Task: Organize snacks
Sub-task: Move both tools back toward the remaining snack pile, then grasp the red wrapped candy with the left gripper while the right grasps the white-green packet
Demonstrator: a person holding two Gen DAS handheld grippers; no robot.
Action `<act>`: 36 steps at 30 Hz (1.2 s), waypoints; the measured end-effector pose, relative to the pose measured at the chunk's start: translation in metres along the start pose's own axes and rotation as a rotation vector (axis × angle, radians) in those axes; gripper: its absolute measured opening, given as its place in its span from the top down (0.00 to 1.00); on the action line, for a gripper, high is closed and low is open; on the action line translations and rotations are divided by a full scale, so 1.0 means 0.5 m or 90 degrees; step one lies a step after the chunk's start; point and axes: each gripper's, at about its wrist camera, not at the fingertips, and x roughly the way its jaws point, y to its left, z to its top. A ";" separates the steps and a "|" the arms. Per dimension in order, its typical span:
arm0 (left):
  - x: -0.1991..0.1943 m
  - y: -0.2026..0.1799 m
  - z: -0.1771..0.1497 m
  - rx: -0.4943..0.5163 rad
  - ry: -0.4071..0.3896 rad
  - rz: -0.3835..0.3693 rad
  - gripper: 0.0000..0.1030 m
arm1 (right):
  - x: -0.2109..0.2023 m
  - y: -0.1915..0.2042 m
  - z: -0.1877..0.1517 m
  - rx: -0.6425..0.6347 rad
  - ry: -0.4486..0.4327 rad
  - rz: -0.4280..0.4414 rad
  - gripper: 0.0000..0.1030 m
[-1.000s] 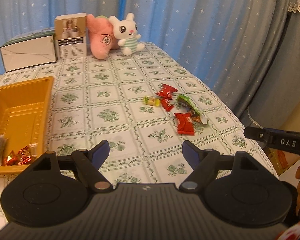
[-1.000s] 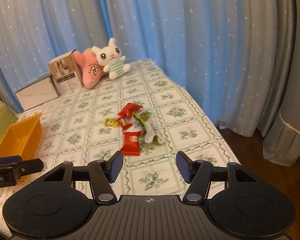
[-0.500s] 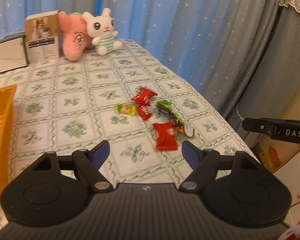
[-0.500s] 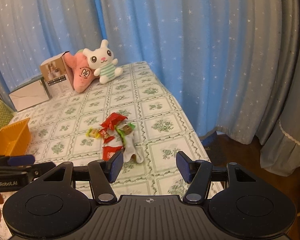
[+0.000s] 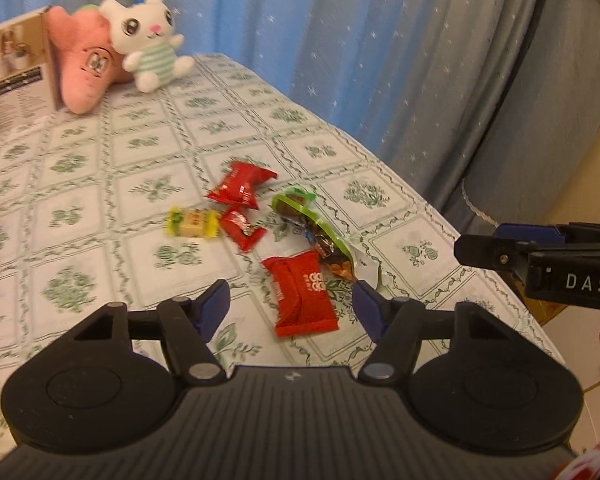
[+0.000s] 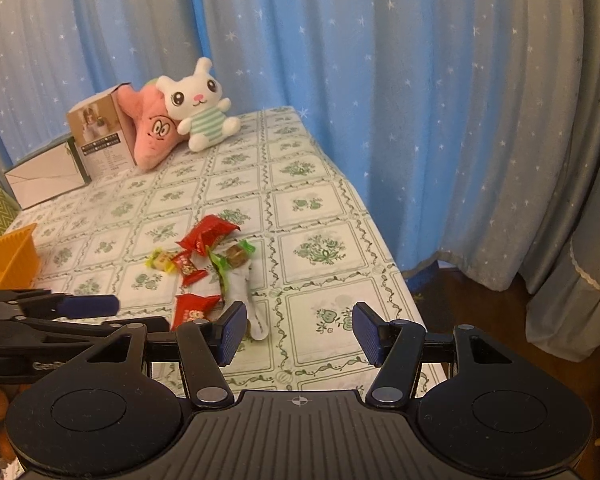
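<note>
In your left view, the red snack pack [image 5: 305, 293] lies on the table [image 5: 80, 208], just in front of your left gripper [image 5: 291, 304]. It looks light, soft and crinkly, so pinch it across the middle. The jaws are wide apart and hold nothing.

In your right view, your right gripper [image 6: 299, 334] is wide apart too, empty, beside the snack pile [image 6: 204, 256].

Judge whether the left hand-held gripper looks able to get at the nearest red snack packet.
Probably yes: the left hand-held gripper is open, and the red snack packet lies flat just ahead between its fingers, with nothing covering it.
</note>
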 end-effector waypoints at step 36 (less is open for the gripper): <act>-0.013 0.135 -0.080 -0.023 0.006 0.057 0.74 | 0.222 0.091 0.021 -0.094 0.067 0.062 0.58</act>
